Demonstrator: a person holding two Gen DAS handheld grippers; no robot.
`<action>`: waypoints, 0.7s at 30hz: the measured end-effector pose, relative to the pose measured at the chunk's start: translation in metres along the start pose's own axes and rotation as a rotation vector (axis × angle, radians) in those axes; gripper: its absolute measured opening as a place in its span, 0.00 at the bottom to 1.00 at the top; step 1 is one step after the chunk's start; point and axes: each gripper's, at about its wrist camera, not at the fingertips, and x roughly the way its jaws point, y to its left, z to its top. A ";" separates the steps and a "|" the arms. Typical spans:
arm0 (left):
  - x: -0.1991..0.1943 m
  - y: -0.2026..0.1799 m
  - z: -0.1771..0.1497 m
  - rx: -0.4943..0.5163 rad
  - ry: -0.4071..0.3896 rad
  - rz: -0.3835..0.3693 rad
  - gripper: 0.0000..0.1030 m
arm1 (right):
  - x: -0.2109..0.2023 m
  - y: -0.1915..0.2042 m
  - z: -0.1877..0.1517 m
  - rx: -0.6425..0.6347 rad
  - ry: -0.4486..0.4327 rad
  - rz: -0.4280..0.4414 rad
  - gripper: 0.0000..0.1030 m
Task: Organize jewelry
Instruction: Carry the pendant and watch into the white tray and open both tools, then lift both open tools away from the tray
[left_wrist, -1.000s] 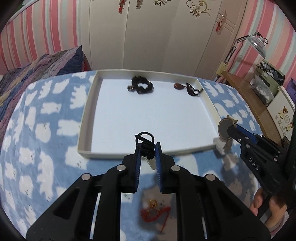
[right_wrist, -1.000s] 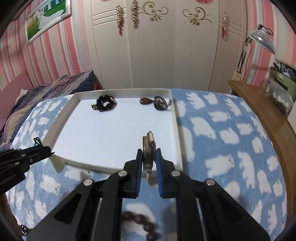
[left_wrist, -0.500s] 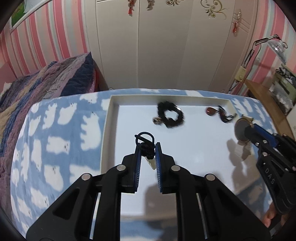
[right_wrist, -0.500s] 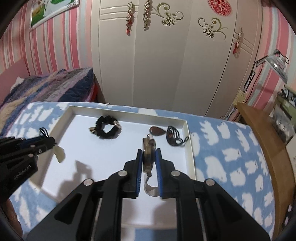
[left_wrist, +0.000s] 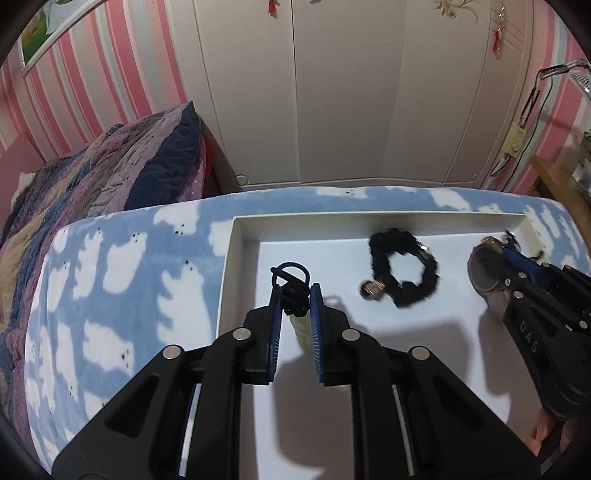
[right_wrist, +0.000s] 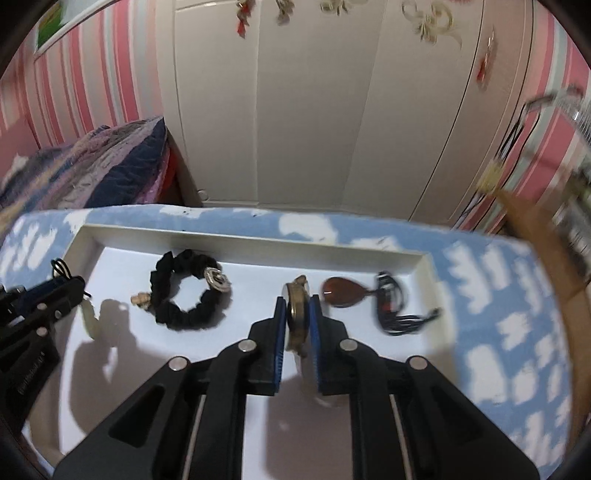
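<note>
Both tools are over the white tray (left_wrist: 236, 236), which sits on a blue cloud-print blanket (left_wrist: 110, 273) — a bed or a worktop underneath, can't tell.

Left tool (left_wrist: 295, 299) is pinched on a black cord pendant (left_wrist: 293, 293): the loop pokes out above the tips and a pale stone hangs down between the fingers. It hangs over the tray's left part, just inside the left wall.

Right tool (right_wrist: 297, 314) is pressed together on a round brass-rimmed watch (right_wrist: 297, 314), held edge-on with its flat faces against the pads. Some strap or chain dangles below, blurred.

Already lying in the tray, along the far wall: a black scrunchie bracelet (right_wrist: 184, 291) with metal charms, then a brown teardrop pendant (right_wrist: 343, 291) with its dark cord (right_wrist: 391, 306) bunched at the right.

Key relation — the watch sits over the gap between the scrunchie bracelet and the brown teardrop pendant, nearer the pendant, which is just right of the tool tips. Bare tray floor lies straight below. The left tool's free spot is left of the scrunchie bracelet, also bare.

Judgement: both pieces are at the drop stage and mostly need lowering. The right tool has less room, so the watch could land on the pendant.
</note>
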 end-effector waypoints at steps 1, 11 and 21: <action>0.007 0.001 0.003 -0.003 0.015 0.000 0.13 | 0.002 0.001 0.003 0.006 0.003 0.010 0.11; 0.029 0.005 0.015 0.003 0.039 0.014 0.13 | 0.020 -0.013 0.022 0.049 0.059 0.113 0.12; 0.015 -0.007 0.008 0.031 0.011 0.032 0.42 | 0.020 -0.031 0.020 0.065 0.093 0.145 0.30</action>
